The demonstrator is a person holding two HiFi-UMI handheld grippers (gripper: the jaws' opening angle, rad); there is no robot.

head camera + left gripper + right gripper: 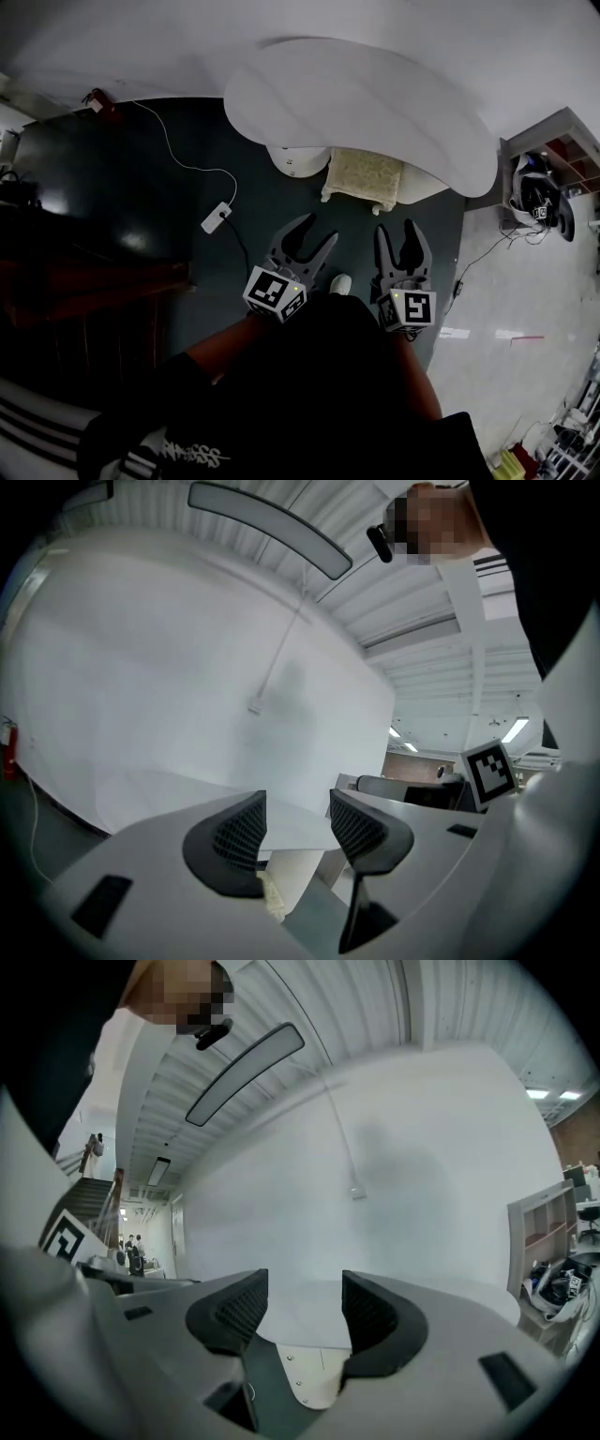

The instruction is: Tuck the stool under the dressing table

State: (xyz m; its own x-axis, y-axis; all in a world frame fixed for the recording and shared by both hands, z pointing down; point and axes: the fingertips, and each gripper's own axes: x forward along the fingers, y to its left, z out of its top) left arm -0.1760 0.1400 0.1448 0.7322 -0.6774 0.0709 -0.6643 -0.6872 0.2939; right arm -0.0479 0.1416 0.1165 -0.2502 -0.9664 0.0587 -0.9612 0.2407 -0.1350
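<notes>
**Colours and patterns in view**
We record the dressing table [375, 112] as plain white, and the stool [364, 173] as cream with a finely mottled seat and white legs. The carpet [187, 150] is dark teal-grey and the power strip [217, 217] is white. The left gripper [314, 234] and right gripper [396, 232] are grey, with black grid-textured pads [242, 832] and black-and-white square markers on their cubes.

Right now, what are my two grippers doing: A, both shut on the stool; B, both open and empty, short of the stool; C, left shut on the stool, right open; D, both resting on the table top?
B: the left gripper and the right gripper both have their jaws apart with nothing between them, and dark floor lies between them and the stool.
</notes>
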